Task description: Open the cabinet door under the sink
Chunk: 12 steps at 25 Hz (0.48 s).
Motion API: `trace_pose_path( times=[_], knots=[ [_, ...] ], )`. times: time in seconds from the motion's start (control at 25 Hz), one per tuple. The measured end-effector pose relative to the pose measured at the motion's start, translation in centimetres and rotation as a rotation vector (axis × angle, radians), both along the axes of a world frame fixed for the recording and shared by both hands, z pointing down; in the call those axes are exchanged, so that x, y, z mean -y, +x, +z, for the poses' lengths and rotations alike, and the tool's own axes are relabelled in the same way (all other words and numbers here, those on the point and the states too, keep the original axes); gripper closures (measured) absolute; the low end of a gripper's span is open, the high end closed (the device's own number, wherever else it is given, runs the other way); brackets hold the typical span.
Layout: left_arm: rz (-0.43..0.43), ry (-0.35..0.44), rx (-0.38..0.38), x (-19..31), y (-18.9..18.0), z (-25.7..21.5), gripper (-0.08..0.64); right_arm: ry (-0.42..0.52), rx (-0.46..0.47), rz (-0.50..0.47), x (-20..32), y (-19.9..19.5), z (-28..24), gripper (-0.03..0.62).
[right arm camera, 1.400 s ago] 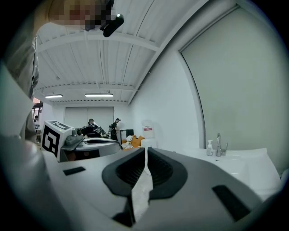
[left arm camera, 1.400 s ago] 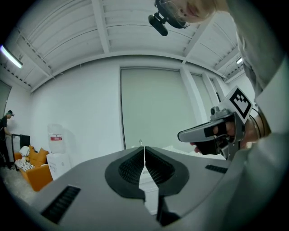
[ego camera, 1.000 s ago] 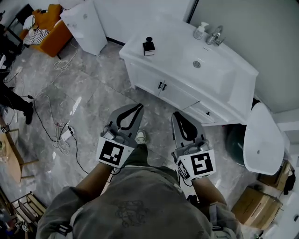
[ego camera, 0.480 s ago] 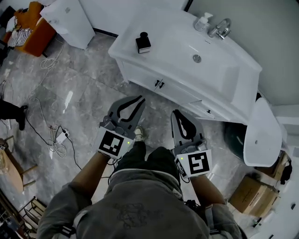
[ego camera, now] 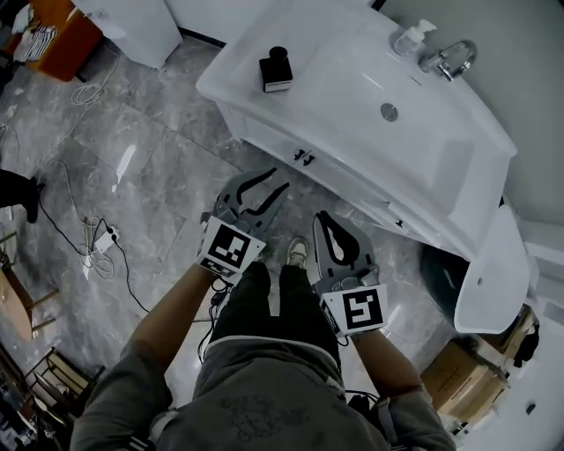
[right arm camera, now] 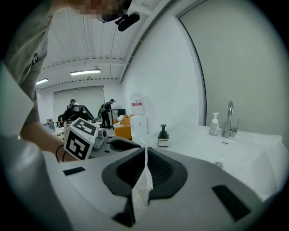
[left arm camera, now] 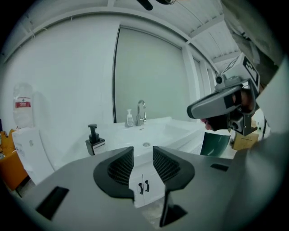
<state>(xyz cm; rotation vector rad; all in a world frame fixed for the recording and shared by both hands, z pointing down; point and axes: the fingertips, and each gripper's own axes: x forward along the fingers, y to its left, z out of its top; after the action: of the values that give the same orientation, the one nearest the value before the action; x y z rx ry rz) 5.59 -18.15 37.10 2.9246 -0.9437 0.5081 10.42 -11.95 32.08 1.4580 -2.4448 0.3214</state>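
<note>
Where the grey marbled floor (ego camera: 159, 132) meets the foot of the white vanity (ego camera: 335, 84), a strip of bare tile lies open between the cabinet front and the person's shoe (ego camera: 297, 253). The countertop's near edge overhangs the cabinet door (ego camera: 278, 145) under the sink (ego camera: 414, 123). The door's small dark handles (ego camera: 305, 157) sit just beyond the left gripper (ego camera: 280, 183), not touching it. That gripper's jaws have just been opening. They stand well apart with nothing between them, and in the left gripper view the handles show through the gap, farther off. The right gripper (ego camera: 323, 218) hangs nearer and to the right, short of the cabinet front, its jaws pressed together on nothing.

To the left the floor runs wide as far as a loose cable and power strip (ego camera: 101, 240). To the right the room closes in. A dark green bin (ego camera: 439, 269) stands between the vanity's right end and a white toilet (ego camera: 493, 269), and cardboard boxes (ego camera: 467, 379) sit at the near right.

On the countertop a black pump dispenser (ego camera: 277, 70) stands at the left end. A chrome faucet (ego camera: 449, 60) and a clear soap bottle (ego camera: 412, 37) stand at the far side by the wall. A white unit (ego camera: 132, 22) occupies the far left corner.
</note>
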Motion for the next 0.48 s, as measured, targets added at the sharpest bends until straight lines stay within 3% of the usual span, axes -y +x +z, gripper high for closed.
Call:
trace_pose_path(
  times=[0.32,0.48],
  knots=[
    [-0.017,-0.033,0.069,2.2,1.7,9.1,0.43,-0.06,0.028,-0.01,2.6,1.4,7.2,0.557],
    [-0.046,-0.091,0.057,4.0,2.9,13.9,0.43,-0.06,0.017,-0.023,3.9,2.2,10.4,0.557]
  ],
)
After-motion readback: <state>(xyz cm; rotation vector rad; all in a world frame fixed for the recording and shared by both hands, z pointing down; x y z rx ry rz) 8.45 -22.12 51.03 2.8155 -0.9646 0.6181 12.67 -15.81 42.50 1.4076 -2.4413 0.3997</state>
